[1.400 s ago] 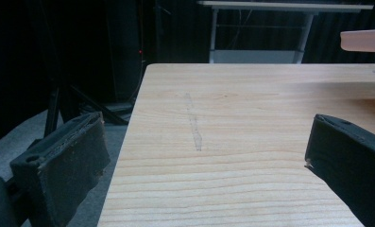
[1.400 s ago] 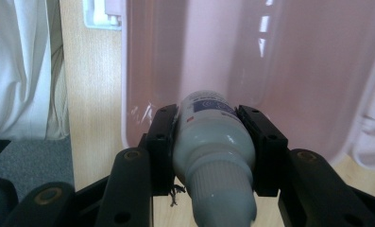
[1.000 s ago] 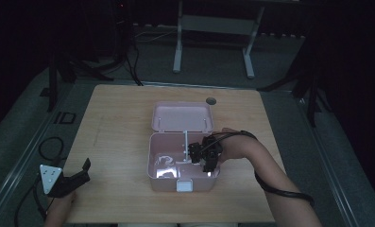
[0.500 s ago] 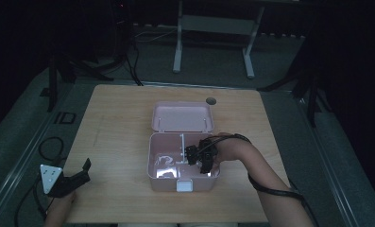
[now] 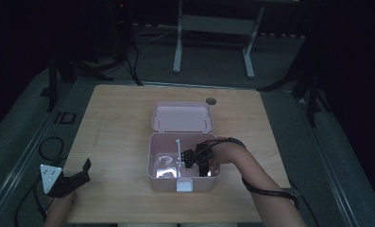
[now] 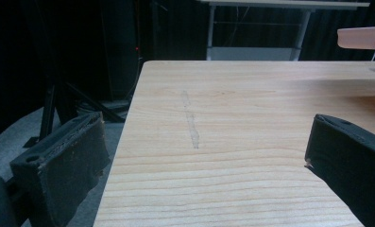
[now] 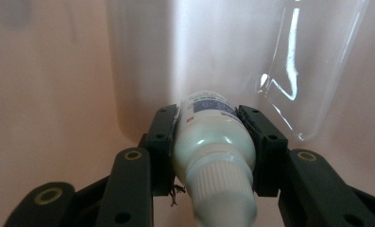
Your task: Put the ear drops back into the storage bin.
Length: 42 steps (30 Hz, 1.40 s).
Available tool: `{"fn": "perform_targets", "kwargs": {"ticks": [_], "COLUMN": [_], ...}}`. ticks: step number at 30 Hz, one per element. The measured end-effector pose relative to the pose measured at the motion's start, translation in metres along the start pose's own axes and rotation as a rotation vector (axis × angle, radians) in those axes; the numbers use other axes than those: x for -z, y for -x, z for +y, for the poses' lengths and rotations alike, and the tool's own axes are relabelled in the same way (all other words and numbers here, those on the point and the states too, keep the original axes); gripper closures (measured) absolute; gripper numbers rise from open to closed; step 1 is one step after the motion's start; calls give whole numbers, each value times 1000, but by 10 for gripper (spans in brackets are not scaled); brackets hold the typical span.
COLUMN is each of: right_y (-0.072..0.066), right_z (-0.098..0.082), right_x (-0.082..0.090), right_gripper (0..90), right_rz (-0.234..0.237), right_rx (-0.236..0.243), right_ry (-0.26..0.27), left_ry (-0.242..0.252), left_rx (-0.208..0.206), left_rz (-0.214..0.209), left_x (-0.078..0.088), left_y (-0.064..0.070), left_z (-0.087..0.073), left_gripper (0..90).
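A pink box [image 5: 165,182] stands open mid-table, its lid [image 5: 183,116] tipped back behind it. My right gripper [image 5: 191,159] reaches down inside the box from the right. In the right gripper view the right gripper [image 7: 208,118] is shut on a small white bottle [image 7: 213,146] with a ribbed cap and a blue label, close to the pink inner wall [image 7: 48,85]. My left gripper [image 5: 81,174] rests at the table's near left corner. Its jaws stand wide open over bare wood, seen in the left gripper view [image 6: 204,142].
A clear, shiny plastic piece [image 7: 312,71] lies in the box's left half [image 5: 162,163]. The box front carries a white latch [image 5: 185,185]. A round cable hole [image 5: 210,100] sits near the table's far edge. Table legs and cables stand on the dark floor beyond.
The right gripper has sunk deeper into the box with the bottle, shifting slightly toward the near wall. The left gripper has stayed put.
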State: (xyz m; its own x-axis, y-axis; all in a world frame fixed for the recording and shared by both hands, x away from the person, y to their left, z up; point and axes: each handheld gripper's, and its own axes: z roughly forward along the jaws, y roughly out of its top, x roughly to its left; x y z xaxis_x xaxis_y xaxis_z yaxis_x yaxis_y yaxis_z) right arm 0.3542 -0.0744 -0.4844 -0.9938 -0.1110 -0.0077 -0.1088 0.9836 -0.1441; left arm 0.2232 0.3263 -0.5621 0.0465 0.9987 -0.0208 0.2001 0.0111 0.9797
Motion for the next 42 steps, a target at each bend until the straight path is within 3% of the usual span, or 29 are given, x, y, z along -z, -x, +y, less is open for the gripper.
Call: {"fn": "perform_targets", "kwargs": {"ticks": [12, 21, 29, 37, 42], "right_y": [2, 2, 3, 4, 3], "right_z": [2, 1, -3, -12, -23], "right_x": [-10, -5, 18, 44, 62], "right_gripper": [593, 504, 447, 370, 259], "right_rz": [6, 9, 8, -22, -48], "right_rx": [-15, -30, -59, -96, -101], "right_ry": [-24, -13, 37, 76, 135], "left_ry": [-2, -1, -3, -4, -4], "left_rx": [0, 0, -3, -4, -4], "left_rz": [-3, -2, 0, 0, -1], "left_x": [0, 0, 0, 0, 0], "left_y": [0, 0, 0, 0, 0], "left_z": [0, 0, 0, 0, 0], "left_gripper": [4, 4, 4, 3, 3]}}
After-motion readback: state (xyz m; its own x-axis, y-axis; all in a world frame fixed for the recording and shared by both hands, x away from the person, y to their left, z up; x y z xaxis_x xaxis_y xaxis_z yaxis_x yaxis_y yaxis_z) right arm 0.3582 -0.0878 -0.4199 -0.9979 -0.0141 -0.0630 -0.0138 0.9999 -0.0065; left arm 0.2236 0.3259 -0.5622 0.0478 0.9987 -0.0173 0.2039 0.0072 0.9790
